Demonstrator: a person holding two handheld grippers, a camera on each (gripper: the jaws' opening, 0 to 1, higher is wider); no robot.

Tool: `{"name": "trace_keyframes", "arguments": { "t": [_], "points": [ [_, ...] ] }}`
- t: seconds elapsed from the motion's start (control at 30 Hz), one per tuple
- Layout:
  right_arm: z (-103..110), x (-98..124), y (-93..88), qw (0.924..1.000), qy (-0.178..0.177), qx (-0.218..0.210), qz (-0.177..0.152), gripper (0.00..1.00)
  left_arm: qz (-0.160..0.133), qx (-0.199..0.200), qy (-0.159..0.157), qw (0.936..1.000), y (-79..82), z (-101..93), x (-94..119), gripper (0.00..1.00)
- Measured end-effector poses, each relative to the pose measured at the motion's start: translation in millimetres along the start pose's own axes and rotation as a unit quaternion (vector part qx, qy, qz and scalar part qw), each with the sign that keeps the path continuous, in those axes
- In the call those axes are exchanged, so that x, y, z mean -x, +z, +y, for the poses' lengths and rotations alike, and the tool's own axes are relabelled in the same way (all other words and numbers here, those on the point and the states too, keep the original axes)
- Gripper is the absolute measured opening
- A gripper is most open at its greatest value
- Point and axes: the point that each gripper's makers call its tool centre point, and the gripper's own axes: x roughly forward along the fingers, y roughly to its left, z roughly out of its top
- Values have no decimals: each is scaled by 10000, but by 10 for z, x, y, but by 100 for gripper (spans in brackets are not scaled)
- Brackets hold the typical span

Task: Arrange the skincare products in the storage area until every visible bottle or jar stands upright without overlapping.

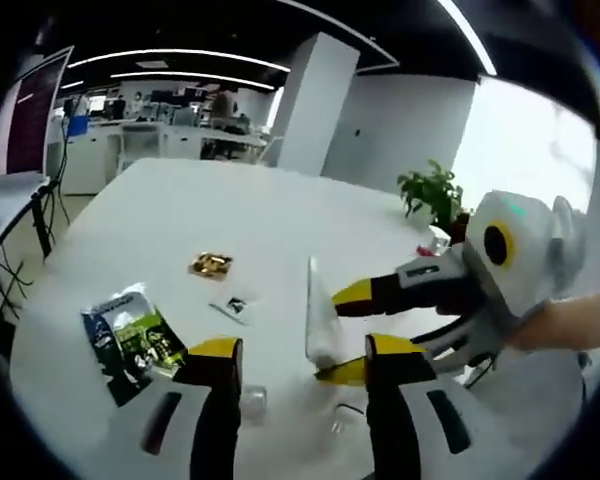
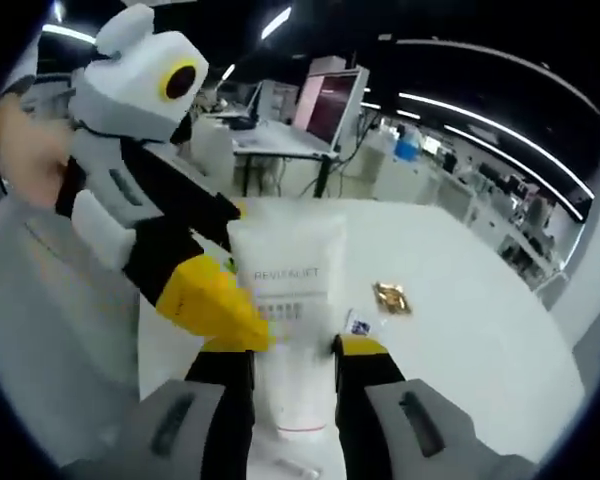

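Right tongs (image 2: 290, 350) clamp the white tube (image 2: 286, 330) low on its body, holding it above the table (image 2: 460, 290). Left tongs (image 1: 300, 355) sit apart, holding nothing. The tube looks light, soft and squashy, probably slick, so a grip near the stiffer capped end seems safest. Its long axis runs along the right tongs, flat crimped end pointing away.

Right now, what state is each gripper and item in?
White tube: held between the right gripper's jaws, label side facing the right gripper view.
Right gripper: shut on the tube.
Left gripper: open, holding nothing, yellow tips beside the tube.
Green-and-black sachet: lying flat on the table.
Gold wrapper: lying on the table.
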Motion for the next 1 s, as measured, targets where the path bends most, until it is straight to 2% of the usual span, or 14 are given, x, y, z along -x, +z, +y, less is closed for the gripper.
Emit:
{"name": "trace_keyframes", "arguments": {
  "t": [0.13, 0.27, 0.43, 0.6, 0.8, 0.97, 1.0],
  "points": [
    [12, 22, -2, 9999, -41, -102, -61, 29, -134, -172, -141, 9997, 87, -95, -59, 22],
    [40, 55, 6, 9998, -51, -130, -114, 30, -95, -299, -267, 9992, 93, -253, -92, 7],
    [10, 113, -16, 9995, -145, -221, -158, 30, -141, -648, -272, 9974, 97, -272, -112, 8],
    [7, 160, -45, 9989, -222, -325, -239, 31, -8, -1329, -299, 9907, 96, -318, -141, 8],
    [7, 251, -85, 9984, -186, -399, -352, 32, 85, -1519, -483, 9872, 88, -442, -141, 7],
    [11, 326, -166, 9988, -71, -355, -330, 31, 170, -2019, -720, 9766, 70, -559, -146, 7],
    [15, 331, -178, 9989, -54, -346, -315, 31, 207, -2236, -829, 9709, 62, -602, -151, 7]
  ]
}}
